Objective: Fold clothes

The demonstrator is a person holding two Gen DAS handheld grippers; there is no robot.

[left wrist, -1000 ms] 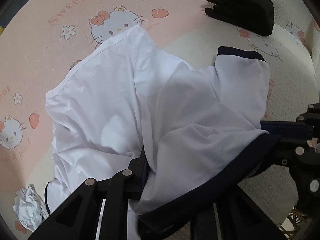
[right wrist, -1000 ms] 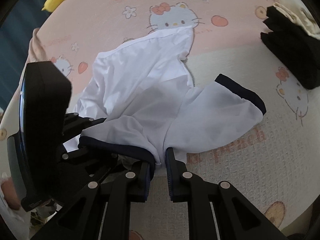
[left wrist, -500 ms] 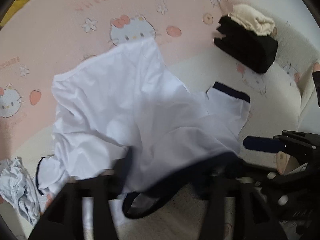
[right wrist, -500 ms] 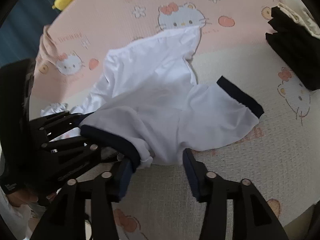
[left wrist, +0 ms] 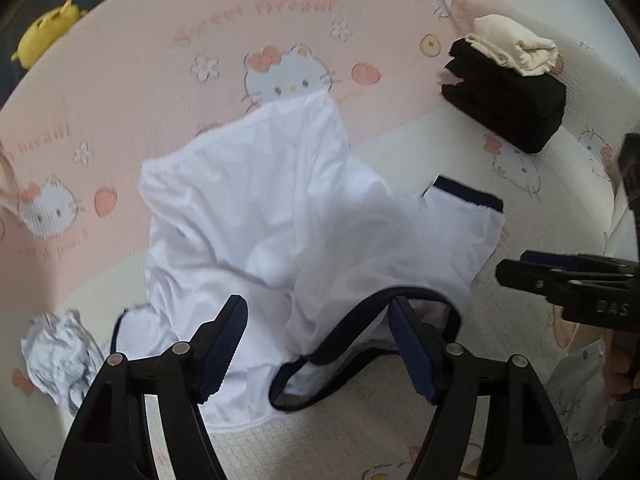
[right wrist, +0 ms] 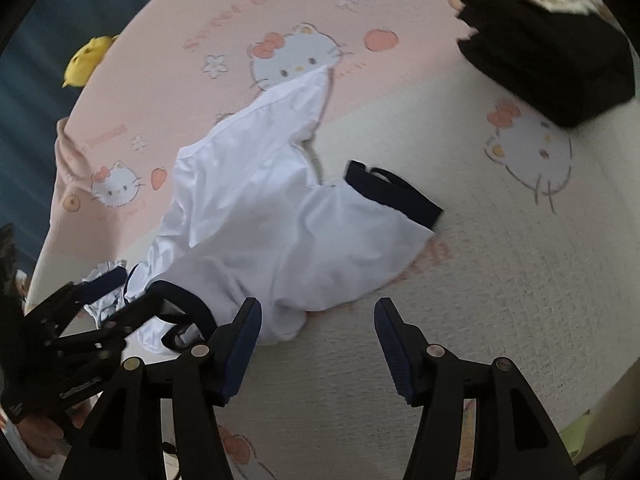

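A white shirt with navy trim (left wrist: 280, 220) lies crumpled on the pink and cream blanket (left wrist: 120, 100). My left gripper (left wrist: 318, 344) hangs open just above its near edge. The navy collar band (left wrist: 360, 320) lies loose between the fingers, and the pads do not press it. In the right wrist view the same shirt (right wrist: 272, 232) sits ahead and to the left. My right gripper (right wrist: 318, 344) has its jaws opening over bare blanket, with nothing between them. The shirt's edge lies next to its left finger (right wrist: 240, 344). A navy sleeve cuff (right wrist: 392, 196) points right.
A folded black stack topped by a cream garment (left wrist: 508, 100) sits at the far right. A crumpled pale cloth (left wrist: 60, 352) lies near left, and a yellow plush toy (left wrist: 44, 32) at the far left edge. The right gripper's body (left wrist: 568, 284) shows at right.
Both grippers have opened and let go of the shirt, which has dropped onto the blanket. The left one has risen; the right one has slid right, off the fabric.
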